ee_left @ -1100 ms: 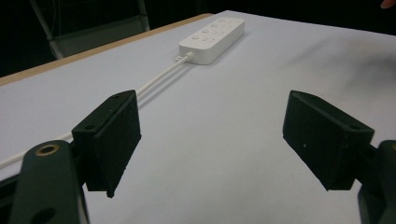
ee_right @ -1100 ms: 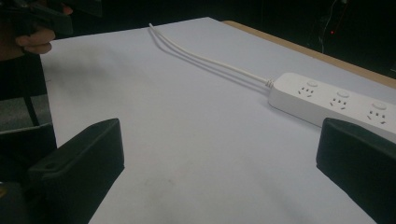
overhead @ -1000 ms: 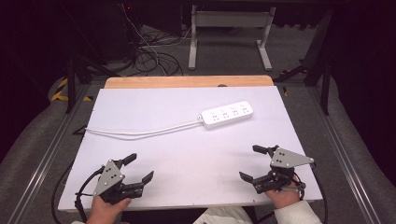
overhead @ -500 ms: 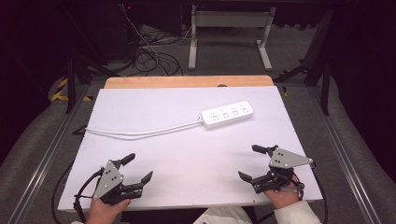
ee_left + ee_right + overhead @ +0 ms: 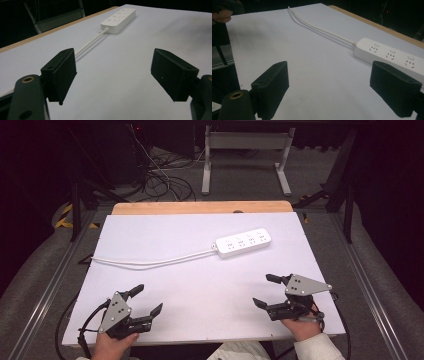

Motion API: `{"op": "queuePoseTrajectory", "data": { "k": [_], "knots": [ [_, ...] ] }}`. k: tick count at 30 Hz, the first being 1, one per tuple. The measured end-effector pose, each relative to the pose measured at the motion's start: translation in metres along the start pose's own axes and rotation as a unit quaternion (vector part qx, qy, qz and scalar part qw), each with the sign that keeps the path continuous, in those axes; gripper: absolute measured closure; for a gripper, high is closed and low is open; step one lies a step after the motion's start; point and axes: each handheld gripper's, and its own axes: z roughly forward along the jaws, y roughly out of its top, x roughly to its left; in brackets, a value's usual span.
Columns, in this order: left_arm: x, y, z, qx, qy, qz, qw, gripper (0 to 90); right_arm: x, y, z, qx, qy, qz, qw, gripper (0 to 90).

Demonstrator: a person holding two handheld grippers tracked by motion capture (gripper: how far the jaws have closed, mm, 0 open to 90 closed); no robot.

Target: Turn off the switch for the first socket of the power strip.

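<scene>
High view: both grippers, left (image 5: 142,301) and right (image 5: 267,291), rest at the near table (image 5: 165,230) edge, jaws apart and empty, the right's having just narrowed slightly; power strip (image 5: 243,242) lies far, untouched.

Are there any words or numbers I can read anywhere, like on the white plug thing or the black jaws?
None can be read.
White power strip: sockets and round buttons, no legible writing.
White table top: blank.
Left gripper and right gripper: no readable label; the grey plates carry holes, not letters.
</scene>
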Motion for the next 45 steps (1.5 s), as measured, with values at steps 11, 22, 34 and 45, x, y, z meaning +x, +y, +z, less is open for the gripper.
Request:
{"op": "queuePoseTrajectory", "data": {
  "k": [11, 22, 34, 45],
  "knots": [
    [0.0, 0.0, -0.001, 0.002, 0.0, -0.001, 1.0, 21.0, -0.009, 0.025, 0.012, 0.016, 0.014, 0.012, 0.9997, 18.8],
    [0.0, 0.0, -0.001, 0.002, 0.002, 0.002, 1.0, 21.5, -0.015, 0.045, 0.019, 0.024, 0.012, 0.0, 0.9996, 18.5],
    [-0.001, 0.0, -0.002, -0.002, 0.0, -0.002, 1.0, 21.9, -0.021, 0.059, 0.02, 0.029, 0.013, -0.007, 0.9995, 15.9],
    [-0.001, 0.0, -0.002, -0.001, 0.0, -0.003, 1.0, 22.8, -0.03, 0.073, 0.03, 0.043, 0.003, 0.021, 0.9989, 48.3]
  ]
}}
